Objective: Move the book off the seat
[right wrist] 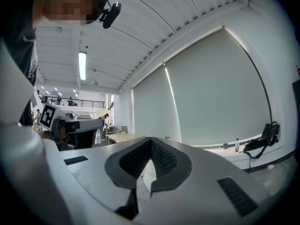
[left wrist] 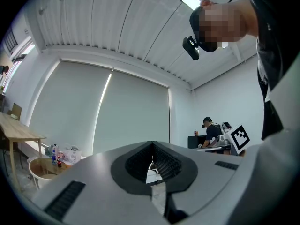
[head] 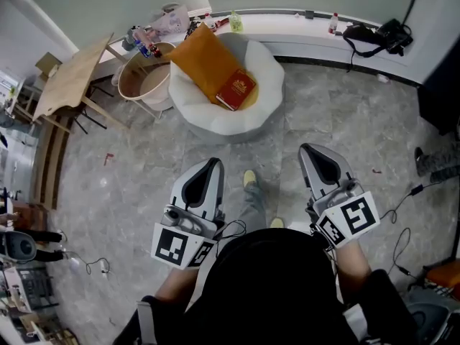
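The left gripper (head: pixel 210 167) is held level, jaws together and empty, well short of the seat. Far ahead, the red book (head: pixel 236 90) lies on an orange cushion (head: pixel 201 63) in the white round seat (head: pixel 215 123), untouched. The right gripper (head: pixel 314 152) is likewise closed on nothing, apparently carried ready for an approach.

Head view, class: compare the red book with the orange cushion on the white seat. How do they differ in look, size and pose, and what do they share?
Colour: the book is dark red with a gold emblem; the cushion is plain orange.
Size: the cushion is far larger than the book.
Pose: the book lies on top, the cushion under it.
Both rest in the white seat.
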`<state>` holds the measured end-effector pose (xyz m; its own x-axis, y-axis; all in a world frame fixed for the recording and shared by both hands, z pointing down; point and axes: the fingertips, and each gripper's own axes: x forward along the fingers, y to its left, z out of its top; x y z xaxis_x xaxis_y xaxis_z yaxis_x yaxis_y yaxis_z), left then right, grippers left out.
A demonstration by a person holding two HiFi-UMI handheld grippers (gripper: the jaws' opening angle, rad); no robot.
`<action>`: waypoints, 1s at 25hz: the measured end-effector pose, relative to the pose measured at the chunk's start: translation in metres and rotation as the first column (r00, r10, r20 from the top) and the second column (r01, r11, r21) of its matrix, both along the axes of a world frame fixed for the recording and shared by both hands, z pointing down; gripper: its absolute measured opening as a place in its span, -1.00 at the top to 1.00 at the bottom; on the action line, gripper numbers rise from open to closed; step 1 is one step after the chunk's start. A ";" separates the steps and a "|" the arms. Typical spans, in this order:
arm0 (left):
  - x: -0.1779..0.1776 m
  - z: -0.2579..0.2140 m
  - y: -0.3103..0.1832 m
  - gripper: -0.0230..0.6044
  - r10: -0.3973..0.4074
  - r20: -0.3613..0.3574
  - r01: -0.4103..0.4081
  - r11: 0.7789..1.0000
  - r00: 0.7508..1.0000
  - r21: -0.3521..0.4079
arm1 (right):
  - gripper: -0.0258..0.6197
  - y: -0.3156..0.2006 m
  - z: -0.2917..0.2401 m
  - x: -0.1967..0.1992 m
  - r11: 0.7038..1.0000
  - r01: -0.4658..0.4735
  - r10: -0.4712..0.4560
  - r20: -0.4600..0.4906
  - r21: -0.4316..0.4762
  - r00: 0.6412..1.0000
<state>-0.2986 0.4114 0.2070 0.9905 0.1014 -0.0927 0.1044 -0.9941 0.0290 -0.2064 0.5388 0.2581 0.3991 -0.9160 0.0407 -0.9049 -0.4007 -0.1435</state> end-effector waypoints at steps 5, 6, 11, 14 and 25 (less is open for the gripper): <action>0.031 0.007 -0.019 0.89 0.013 0.018 -0.013 1.000 1.000 0.008 | 0.88 -0.019 0.005 0.027 1.000 -0.004 0.004 0.010 -0.004 1.000; 0.036 0.008 -0.022 0.89 0.017 0.022 -0.017 1.000 1.000 0.011 | 0.88 -0.022 0.006 0.032 1.000 -0.007 0.007 0.013 -0.005 1.000; 0.058 0.018 -0.040 0.89 0.030 0.046 -0.030 1.000 0.999 -0.004 | 0.88 -0.038 0.013 0.051 1.000 -0.017 0.017 0.028 -0.017 0.999; 0.071 0.024 -0.047 0.89 0.034 0.057 -0.034 0.999 0.998 -0.012 | 0.88 -0.043 0.019 0.063 0.999 -0.024 0.025 0.040 -0.022 0.999; 0.111 0.042 -0.071 0.89 0.047 0.096 -0.045 0.999 0.994 -0.030 | 0.88 -0.067 0.048 0.094 0.998 -0.021 0.027 0.105 -0.059 0.994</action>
